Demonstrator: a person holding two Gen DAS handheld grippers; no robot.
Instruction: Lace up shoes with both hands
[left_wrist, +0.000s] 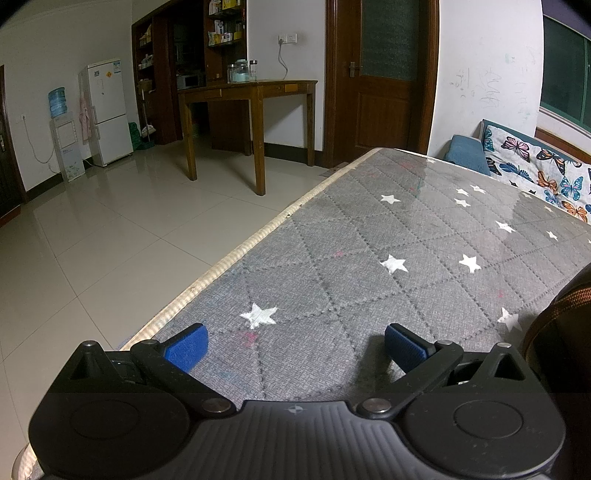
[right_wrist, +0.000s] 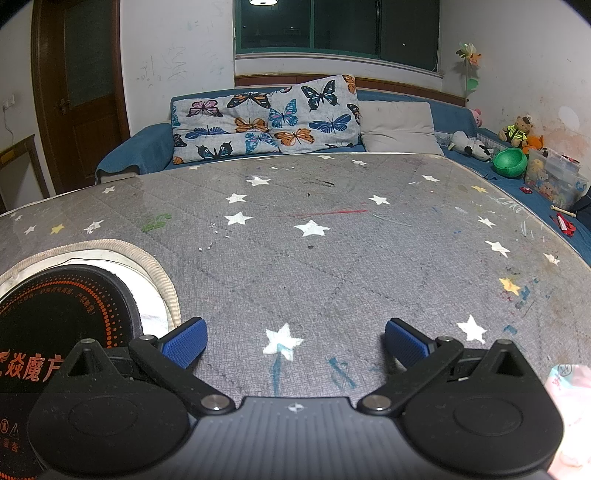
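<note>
Holding both grippers low over the grey star-quilted table cover (left_wrist: 369, 236), you are keeping the left gripper (left_wrist: 295, 345) with its blue pads (left_wrist: 186, 347) spread wide apart and nothing between them. Its view is looking along the cover's cream-piped edge (left_wrist: 236, 254) toward a tiled floor (left_wrist: 110, 229), a wooden side table (left_wrist: 251, 92), a white fridge (left_wrist: 109, 110) and a brown door (left_wrist: 380, 74). At the far right margin of that view a dark rounded shape with a brown woven band (left_wrist: 565, 299) is showing just beside the right-hand finger; it may be the shoe, but too little of it is showing to be sure. You are holding the right gripper (right_wrist: 295, 345) the same way, its blue pads (right_wrist: 404, 345) parted and empty, hovering above a white star (right_wrist: 282, 341) with blue scribbles on the cover. To its left a round black cooktop (right_wrist: 55, 321) with orange lettering is sitting in a cutout of the cover. Beyond the table a blue sofa (right_wrist: 133, 147) is carrying a butterfly-print cushion (right_wrist: 266, 122). No laces are showing in either view.
</note>
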